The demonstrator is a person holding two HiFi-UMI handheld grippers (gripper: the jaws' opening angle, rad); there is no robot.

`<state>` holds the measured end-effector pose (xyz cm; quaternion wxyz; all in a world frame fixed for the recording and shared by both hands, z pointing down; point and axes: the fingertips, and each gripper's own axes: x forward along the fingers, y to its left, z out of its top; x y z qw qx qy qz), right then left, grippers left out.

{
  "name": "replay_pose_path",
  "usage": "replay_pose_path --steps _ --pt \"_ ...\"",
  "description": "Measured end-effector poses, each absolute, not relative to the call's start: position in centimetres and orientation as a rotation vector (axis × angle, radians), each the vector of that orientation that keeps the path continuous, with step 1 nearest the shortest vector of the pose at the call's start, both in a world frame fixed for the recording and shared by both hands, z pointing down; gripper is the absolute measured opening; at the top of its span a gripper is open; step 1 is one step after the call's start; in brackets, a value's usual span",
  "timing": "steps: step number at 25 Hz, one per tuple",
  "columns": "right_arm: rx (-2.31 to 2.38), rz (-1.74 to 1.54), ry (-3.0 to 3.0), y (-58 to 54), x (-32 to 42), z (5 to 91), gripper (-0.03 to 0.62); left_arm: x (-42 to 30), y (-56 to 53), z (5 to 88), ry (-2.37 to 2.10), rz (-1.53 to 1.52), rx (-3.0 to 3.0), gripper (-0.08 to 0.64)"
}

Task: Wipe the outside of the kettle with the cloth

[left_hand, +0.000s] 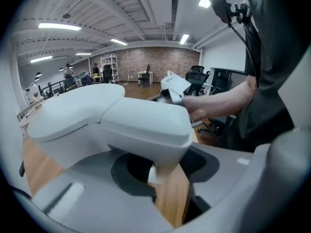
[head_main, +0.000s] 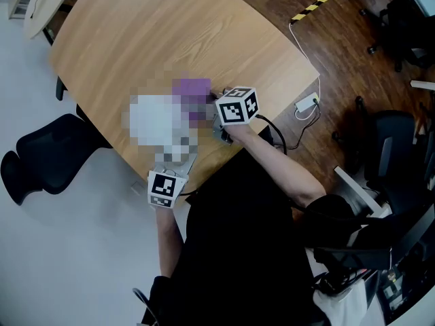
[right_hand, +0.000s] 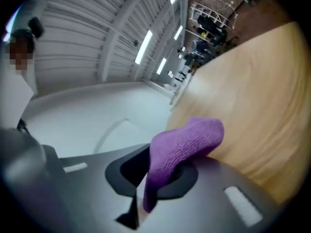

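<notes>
Overhead, a rounded wooden surface [head_main: 204,32] stood between pale flooring [head_main: 68,263] and dark boards [head_main: 340,53], with 1 black chair [head_main: 47,156] beside it and striped yellow-black tape [head_main: 314,5] on the boards. A brick wall [left_hand: 155,62] closed the room's far end. The left tongs [head_main: 178,156] stood partly open round the handle of the white kettle [left_hand: 121,115], with a gap showing at 1 jaw. The right tongs [right_hand: 160,159] were clamped on the purple cloth [right_hand: 187,140], just beside the kettle, which stood near the surface's edge. Each cube [head_main: 236,105] bore black-and-white square markers.
</notes>
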<state>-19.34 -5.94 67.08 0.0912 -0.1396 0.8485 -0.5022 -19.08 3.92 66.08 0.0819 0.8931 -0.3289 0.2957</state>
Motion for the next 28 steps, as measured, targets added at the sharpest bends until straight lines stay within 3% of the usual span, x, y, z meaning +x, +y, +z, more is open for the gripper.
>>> replay_pose_path --steps 3,5,10,17,19,24,28 --pt "-0.132 -1.109 2.486 -3.7 -18.2 55.1 0.023 -19.3 3.9 66.0 -0.969 0.965 2.682 0.268" --pt "-0.050 -0.963 2.562 -1.7 -18.9 53.2 0.023 -19.7 4.3 66.7 -0.959 1.063 2.677 0.268" --pt "-0.077 -1.067 2.529 -0.9 -20.2 59.4 0.023 -20.3 4.9 67.4 -0.921 1.276 2.667 0.267" --pt "-0.454 -1.512 2.768 -1.3 -21.9 76.2 0.023 -20.6 4.4 67.4 -0.946 1.279 2.656 0.272" --pt "-0.420 -1.452 2.767 -1.4 -21.2 73.8 0.023 -20.6 4.5 67.5 -0.948 1.295 2.656 0.273" --pt "0.049 -0.995 2.645 1.0 -20.2 57.4 0.023 -21.0 4.3 67.5 -0.959 1.314 2.658 0.275" --pt "0.106 -1.027 2.744 2.3 -23.0 60.5 0.023 -21.3 5.0 67.8 -0.964 1.322 2.659 0.275"
